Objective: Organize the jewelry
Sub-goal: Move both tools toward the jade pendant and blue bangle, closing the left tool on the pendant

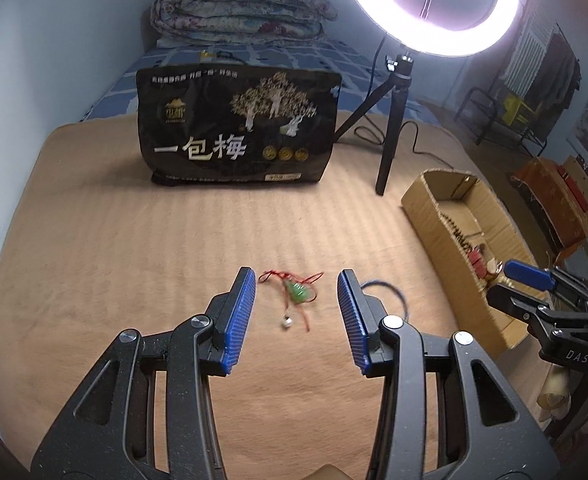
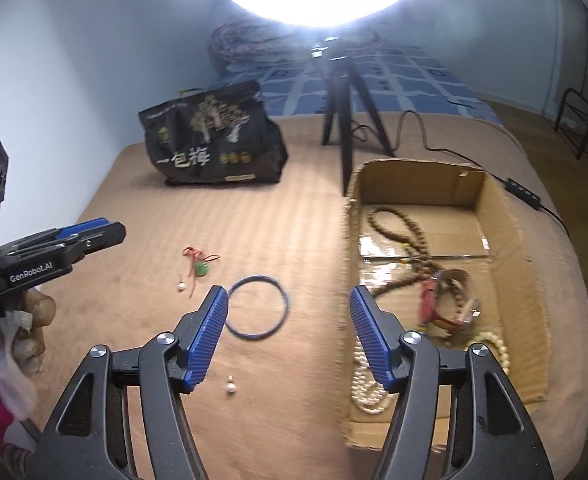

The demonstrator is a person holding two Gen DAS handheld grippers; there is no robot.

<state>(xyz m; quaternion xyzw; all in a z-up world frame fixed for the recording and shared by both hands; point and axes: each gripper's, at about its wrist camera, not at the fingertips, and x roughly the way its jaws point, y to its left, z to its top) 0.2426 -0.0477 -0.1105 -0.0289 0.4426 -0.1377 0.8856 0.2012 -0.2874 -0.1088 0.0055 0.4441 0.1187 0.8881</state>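
A green pendant on red cord [image 1: 297, 292] lies on the tan blanket, just ahead of and between the fingers of my open, empty left gripper [image 1: 296, 296]. It also shows in the right wrist view [image 2: 201, 267], with a small pearl [image 2: 181, 285] beside it. A dark blue ring bracelet [image 2: 258, 307] lies just ahead of my open, empty right gripper [image 2: 287, 312]. Another pearl [image 2: 229, 387] lies near its left finger. The cardboard box [image 2: 528, 280] holds brown bead strands [image 2: 412, 240], a red bracelet [image 2: 430, 300] and pearl strands [image 2: 368, 388].
A black snack bag [image 1: 233, 128] stands at the back of the blanket. A ring light on a tripod [image 1: 394, 120] stands beside the box [image 1: 426, 216], its cable trailing right. A folded quilt [image 1: 241, 12] lies behind. The right gripper shows in the left wrist view [image 1: 514, 284].
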